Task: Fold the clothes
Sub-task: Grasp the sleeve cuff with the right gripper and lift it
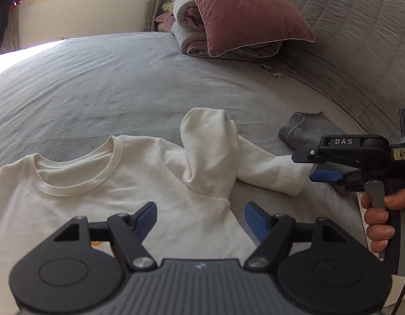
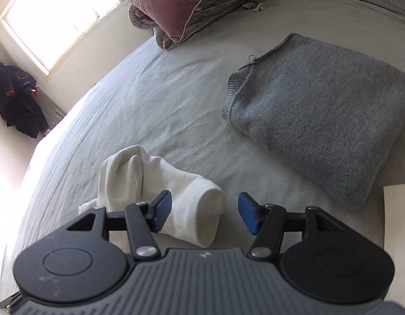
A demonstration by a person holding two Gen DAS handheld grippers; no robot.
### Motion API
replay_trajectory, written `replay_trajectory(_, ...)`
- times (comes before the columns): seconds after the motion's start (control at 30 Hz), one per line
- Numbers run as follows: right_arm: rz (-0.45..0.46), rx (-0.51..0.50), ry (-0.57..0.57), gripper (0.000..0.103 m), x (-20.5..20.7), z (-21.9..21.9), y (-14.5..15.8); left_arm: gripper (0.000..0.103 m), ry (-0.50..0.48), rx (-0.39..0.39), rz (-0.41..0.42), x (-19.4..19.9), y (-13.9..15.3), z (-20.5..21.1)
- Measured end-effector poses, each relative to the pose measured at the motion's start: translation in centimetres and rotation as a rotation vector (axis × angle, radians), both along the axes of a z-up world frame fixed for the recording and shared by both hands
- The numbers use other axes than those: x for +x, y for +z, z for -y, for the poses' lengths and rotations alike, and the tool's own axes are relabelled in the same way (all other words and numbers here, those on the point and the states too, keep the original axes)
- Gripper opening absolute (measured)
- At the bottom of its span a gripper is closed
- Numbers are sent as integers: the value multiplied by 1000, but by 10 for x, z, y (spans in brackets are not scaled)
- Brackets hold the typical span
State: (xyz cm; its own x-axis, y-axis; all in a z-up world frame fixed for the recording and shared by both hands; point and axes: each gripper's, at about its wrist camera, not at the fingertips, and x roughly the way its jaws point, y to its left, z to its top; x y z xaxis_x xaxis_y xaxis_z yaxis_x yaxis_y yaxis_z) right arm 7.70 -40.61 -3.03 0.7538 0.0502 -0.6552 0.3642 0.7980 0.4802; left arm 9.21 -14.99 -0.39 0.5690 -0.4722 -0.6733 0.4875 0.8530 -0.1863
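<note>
Left gripper sits at bottom centre of the left wrist view, its 2 blue pads spread wide w/ nothing between them, hovering over 1 white long-sleeve shirt. Shirt lies flat on the grey bed sheet, neckline up, filling lower left of frame. Its sleeve is bunched & humped up at centre, cuff end trailing toward the right.

Right gripper comes in from the right edge of that view, held by 1 hand; its pads are apart, one above & one below the cuff end, not pinching. In the right wrist view the same gripper sits bottom centre, 2 pads well apart, left pad over the cuff.

1 folded grey sweater lies at right of the right wrist view, beside the sleeve but not touching. 1 mauve pillow leans on 1 rolled duvet at top. 1 window upper left; dark clothes hang at left edge.
</note>
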Motion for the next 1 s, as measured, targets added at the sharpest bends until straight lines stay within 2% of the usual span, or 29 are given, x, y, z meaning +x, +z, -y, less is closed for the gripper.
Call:
replay_trajectory(0.07,20,47,-11,47,1,5,-6,71,2,-18,-4,9,-3,6)
replay_trajectory(0.13,41,95,-23,23,1,10,-12,69,4,-39,-8,19,-6,13)
replay_trajectory(0.2,61,80,-22,18,1,11,-10,68,12,-58,-11,27,-8,19)
replay_trajectory(0.23,76,58,-23,11,0,12,-6,68,17,-67,-13,31,-9,22)
replay_trajectory(0.37,161,-96,-41,9,-9,15,19,68,38,-116,-32,41,-13,28)
replay_trajectory(0.43,216,-173,-25,9,-16,14,34,68,44,-136,-43,43,-16,30)
replay_trajectory(0.5,274,-229,32,9,-23,12,45,68,40,-125,-33,44,-18,34)
replay_trajectory(0.63,249,-324,105,9,-28,8,53,64,12,-80,-3,45,-21,48)
replay_trajectory(0.7,230,-345,76,9,-28,11,51,63,-9,-51,22,43,-22,59)
replay_trajectory(0.83,246,-283,22,9,-24,26,57,55,-85,17,92,35,-19,81)
replay_trajectory(0.9,273,-299,12,9,-17,30,71,55,-115,3,97,33,-14,83)
replay_trajectory(1.0,287,-372,44,8,-1,33,94,55,-148,-59,92,32,-8,75)
